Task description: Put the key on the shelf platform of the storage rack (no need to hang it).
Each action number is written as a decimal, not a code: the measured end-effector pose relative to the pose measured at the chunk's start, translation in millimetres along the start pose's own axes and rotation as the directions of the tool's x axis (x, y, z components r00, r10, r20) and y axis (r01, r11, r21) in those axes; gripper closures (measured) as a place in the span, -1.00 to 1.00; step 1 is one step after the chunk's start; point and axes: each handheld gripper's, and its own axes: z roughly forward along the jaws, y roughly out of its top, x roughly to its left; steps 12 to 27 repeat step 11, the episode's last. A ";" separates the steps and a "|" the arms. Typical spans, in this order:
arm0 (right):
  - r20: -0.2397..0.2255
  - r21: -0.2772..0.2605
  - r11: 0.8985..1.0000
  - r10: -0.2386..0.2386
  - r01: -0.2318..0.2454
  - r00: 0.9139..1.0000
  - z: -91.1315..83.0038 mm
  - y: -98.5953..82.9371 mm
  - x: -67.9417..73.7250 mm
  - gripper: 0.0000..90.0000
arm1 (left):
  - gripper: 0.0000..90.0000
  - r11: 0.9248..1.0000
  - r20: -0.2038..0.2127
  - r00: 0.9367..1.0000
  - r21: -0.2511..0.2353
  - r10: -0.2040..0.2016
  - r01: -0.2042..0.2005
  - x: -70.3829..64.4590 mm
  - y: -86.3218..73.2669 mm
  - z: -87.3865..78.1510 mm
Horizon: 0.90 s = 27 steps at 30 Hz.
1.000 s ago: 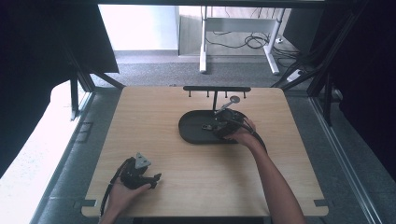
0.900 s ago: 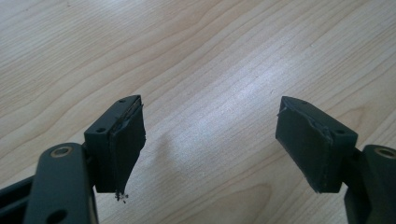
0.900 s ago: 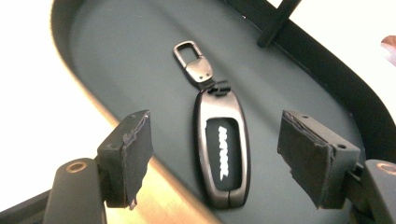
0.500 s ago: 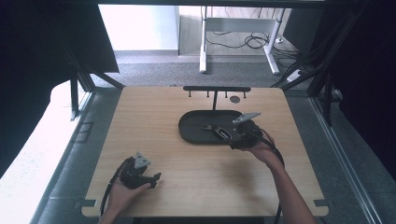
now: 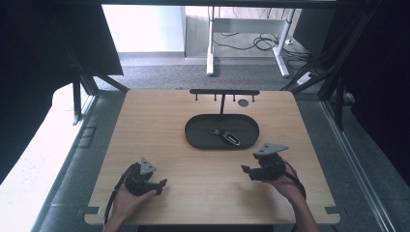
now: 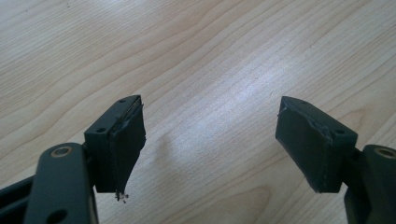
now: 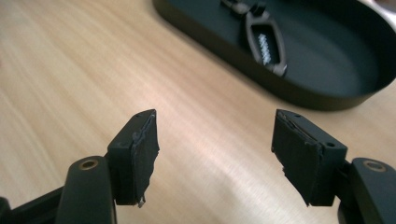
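Left gripper point(image 5: 155, 184): fingers point(image 6: 122, 140) spread, empty, low over bare worktop point(image 5: 159, 130).
Right gripper point(image 5: 249, 170): fingers point(image 7: 140, 149) spread, empty, aimed toward the tray point(image 7: 327, 95).
Keyring point(image 7: 266, 44): lying inside the tray, ahead of the right fingers; likely deposited there.
Obstructions: hook rack point(image 5: 224, 93) behind the tray; path clear.

Light wooden table point(image 5: 159, 140) carries a black oval tray point(image 5: 196, 137) and rack point(image 5: 224, 92)
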 end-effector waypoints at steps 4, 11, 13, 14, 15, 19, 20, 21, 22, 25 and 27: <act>0.001 0.034 0.999 -0.003 0.003 1.000 4.5 -15.1 -1.3 -0.31 | -0.46 1.000 -0.002 1.000 0.001 0.001 -0.001 0.0 0.2 -0.1; 0.032 -0.003 1.000 0.030 -0.030 0.999 1.1 -18.9 -6.0 -0.36 | -0.46 1.000 -0.001 1.000 0.000 0.004 -0.004 -0.3 0.6 -0.2; 0.032 -0.003 1.000 0.030 -0.030 0.999 1.1 -18.9 -6.0 -0.36 | -0.46 1.000 -0.001 1.000 0.000 0.004 -0.004 -0.3 0.6 -0.2; 0.032 -0.003 1.000 0.030 -0.030 0.999 1.1 -18.9 -6.0 -0.36 | -0.46 1.000 -0.001 1.000 0.000 0.004 -0.004 -0.3 0.6 -0.2; 0.032 -0.003 1.000 0.030 -0.030 0.999 1.1 -18.9 -6.0 -0.36 | -0.46 1.000 -0.001 1.000 0.000 0.004 -0.004 -0.3 0.6 -0.2; 0.032 -0.003 1.000 0.030 -0.030 0.999 1.1 -18.9 -6.0 -0.36 | -0.46 1.000 -0.001 1.000 0.000 0.004 -0.004 -0.3 0.6 -0.2; 0.032 -0.003 1.000 0.030 -0.030 0.999 1.1 -18.9 -6.0 -0.36 | -0.46 1.000 -0.001 1.000 0.000 0.004 -0.004 -0.3 0.6 -0.2; 0.032 -0.003 1.000 0.030 -0.030 0.999 1.1 -18.9 -6.0 -0.36 | -0.46 1.000 -0.001 1.000 0.000 0.004 -0.004 -0.3 0.6 -0.2; 0.032 -0.003 1.000 0.030 -0.030 0.999 1.1 -18.9 -6.0 -0.36 | -0.46 1.000 -0.001 1.000 0.000 0.004 -0.004 -0.3 0.6 -0.2; 0.032 -0.003 1.000 0.030 -0.030 0.999 1.1 -18.9 -6.0 -0.36 | -0.46 1.000 -0.001 1.000 0.000 0.004 -0.004 -0.3 0.6 -0.2; 0.032 -0.003 1.000 0.030 -0.030 0.999 1.1 -18.9 -6.0 -0.36 | -0.46 1.000 -0.001 1.000 0.000 0.004 -0.004 -0.3 0.6 -0.2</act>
